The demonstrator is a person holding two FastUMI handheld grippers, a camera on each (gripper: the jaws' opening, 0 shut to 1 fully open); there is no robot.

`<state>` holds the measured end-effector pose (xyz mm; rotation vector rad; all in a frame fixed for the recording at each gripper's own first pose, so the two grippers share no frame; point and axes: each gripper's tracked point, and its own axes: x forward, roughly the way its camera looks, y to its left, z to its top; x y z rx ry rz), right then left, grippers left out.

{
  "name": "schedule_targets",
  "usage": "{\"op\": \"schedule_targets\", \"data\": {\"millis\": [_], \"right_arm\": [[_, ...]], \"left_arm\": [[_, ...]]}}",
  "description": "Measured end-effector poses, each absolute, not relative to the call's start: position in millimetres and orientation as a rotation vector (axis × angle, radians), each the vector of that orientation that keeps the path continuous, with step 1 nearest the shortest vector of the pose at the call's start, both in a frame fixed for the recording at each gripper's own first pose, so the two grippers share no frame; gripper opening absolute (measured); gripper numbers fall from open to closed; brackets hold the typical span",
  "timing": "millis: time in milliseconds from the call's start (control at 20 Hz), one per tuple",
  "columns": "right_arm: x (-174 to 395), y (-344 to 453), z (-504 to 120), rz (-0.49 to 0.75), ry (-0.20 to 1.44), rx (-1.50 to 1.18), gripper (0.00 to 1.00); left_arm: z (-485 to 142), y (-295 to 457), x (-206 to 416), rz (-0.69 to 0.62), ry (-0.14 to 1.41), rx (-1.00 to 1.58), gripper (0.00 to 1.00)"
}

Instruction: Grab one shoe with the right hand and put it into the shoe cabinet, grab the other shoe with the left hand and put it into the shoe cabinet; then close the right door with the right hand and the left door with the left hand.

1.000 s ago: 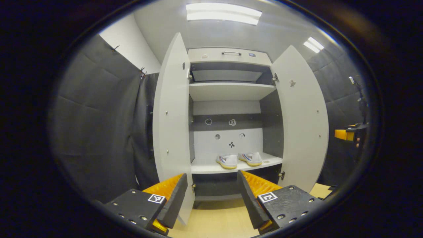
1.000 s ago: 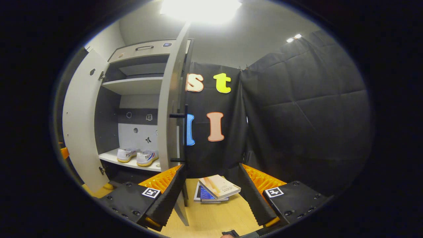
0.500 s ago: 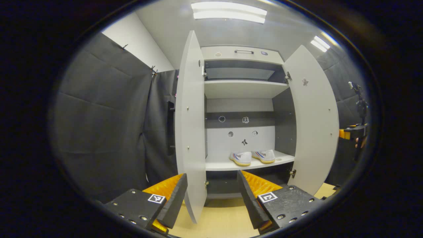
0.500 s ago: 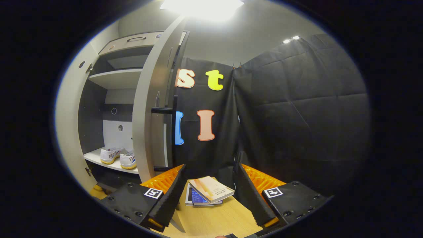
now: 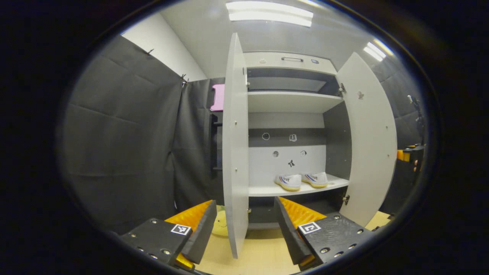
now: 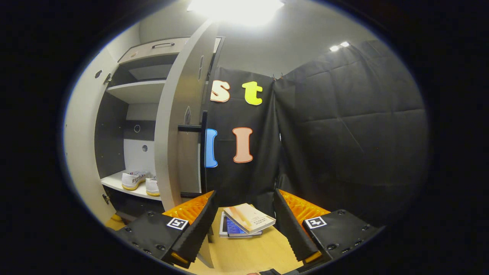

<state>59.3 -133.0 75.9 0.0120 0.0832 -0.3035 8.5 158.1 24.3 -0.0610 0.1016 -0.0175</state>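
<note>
My left claw (image 5: 244, 229) is released, its two fingers spread wide with nothing between them, and the edge of the tall pale grey left door (image 5: 235, 152) of the shoe cabinet (image 5: 292, 61) stands just ahead of the gap. My right claw (image 6: 242, 225) is likewise released and empty, its fingers wide apart over the light wooden floor (image 6: 248, 252).

I count two white low canvas shoes with yellowish soles (image 5: 301, 180), side by side on the lower white shelf (image 5: 267, 190) inside the cabinet. Each carries red and blue lettering on its side, too small for me to read. In the right gripper view the same pair (image 6: 139, 181) sits on that shelf, partly hidden behind the right door (image 6: 179, 122).

Both doors stand open; the right door (image 5: 372, 141) swings out wide. It carries a black bar handle (image 6: 200, 152) on its outer face.

Two books lie stacked on the floor (image 6: 244, 221) between my right claw's fingers, farther off: a cream-covered one on top of a blue-covered one. Any print on them is too small to read.
</note>
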Motion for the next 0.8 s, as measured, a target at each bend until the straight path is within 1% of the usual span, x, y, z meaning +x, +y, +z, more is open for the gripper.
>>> {"op": "schedule_targets", "data": {"millis": [350,600,650,700,800], "right_arm": [[63.0,-89.1,78.6,-0.223,0.072,0.008,0.95],[68.6,-64.7,79.8,-0.169,0.071,0.014,0.95],[71.1,-60.0,79.2,-0.155,0.071,0.014,0.92],[72.8,-55.3,79.6,-0.141,0.071,0.013,0.95],[76.5,-47.3,79.6,-0.117,0.071,0.012,0.95]], "left_arm": [[21.4,172.4,6.2,-0.007,0.107,-0.064,0.85],[21.3,191.7,-2.0,0.025,0.111,-0.062,0.87],[21.5,195.9,-2.7,0.032,0.112,-0.063,0.87],[20.2,198.6,-4.1,0.039,0.112,-0.063,0.85],[20.2,204.2,-6.1,0.052,0.112,-0.062,0.86]]}}
